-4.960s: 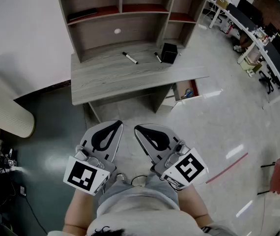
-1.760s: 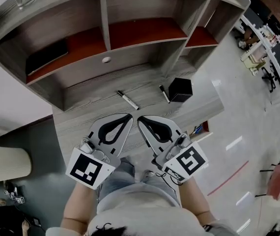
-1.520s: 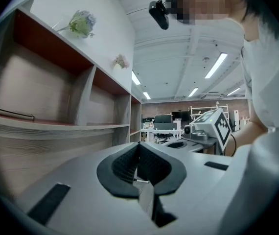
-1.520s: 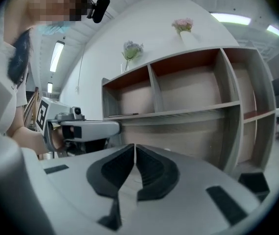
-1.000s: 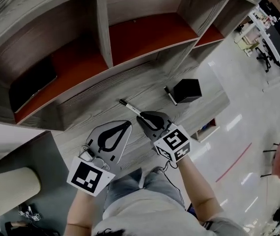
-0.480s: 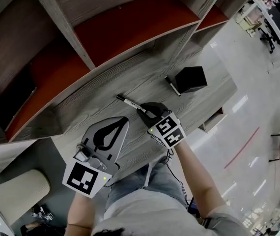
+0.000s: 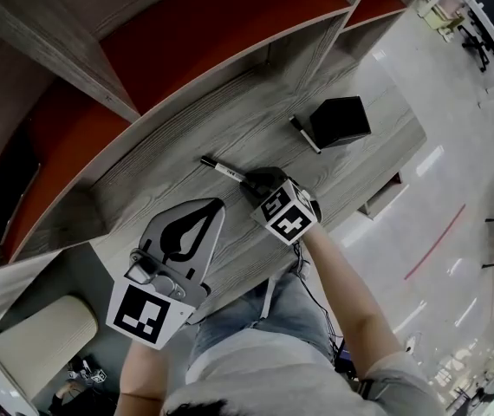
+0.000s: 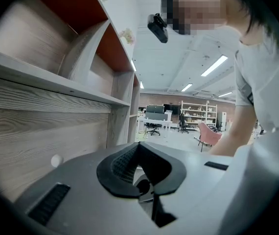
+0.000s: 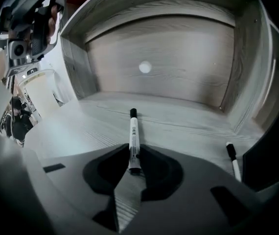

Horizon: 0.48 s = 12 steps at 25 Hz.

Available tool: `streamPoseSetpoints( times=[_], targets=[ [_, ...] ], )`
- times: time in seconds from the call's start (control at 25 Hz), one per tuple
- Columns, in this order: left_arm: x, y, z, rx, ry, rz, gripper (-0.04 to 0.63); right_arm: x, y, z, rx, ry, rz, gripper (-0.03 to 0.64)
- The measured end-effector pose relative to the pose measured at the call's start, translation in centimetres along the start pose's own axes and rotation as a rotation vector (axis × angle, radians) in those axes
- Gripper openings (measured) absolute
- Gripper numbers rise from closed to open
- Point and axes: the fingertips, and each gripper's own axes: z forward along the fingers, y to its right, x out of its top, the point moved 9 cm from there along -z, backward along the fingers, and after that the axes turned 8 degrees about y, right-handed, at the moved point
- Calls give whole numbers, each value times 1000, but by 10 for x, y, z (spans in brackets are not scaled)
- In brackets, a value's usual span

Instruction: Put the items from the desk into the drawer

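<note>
Grips white black-capped marker pen (image 7: 221,168) (image 9: 133,136) in right gripper (image 7: 249,180) (image 9: 132,155), pen flat on grey wood-grain desk (image 7: 165,185). Holds left gripper (image 7: 219,204) (image 8: 138,148) closed, empty. Leaves, apparently, everything to stow, including second white marker (image 7: 303,134) (image 9: 232,158) beside black square box (image 7: 338,120).

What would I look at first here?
First, the right tongs pinching one end of a white marker that lies on the grey desk. Next, the black box further right on the desk, with a second marker beside it. The left tongs are shut and empty.
</note>
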Motion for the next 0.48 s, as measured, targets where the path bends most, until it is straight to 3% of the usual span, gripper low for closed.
streamPoseSetpoints(
  times=[0.48],
  targets=[
    [0, -1, -1, 8, -8, 2, 8, 1, -9, 4, -32, -12, -71, 72]
  ],
)
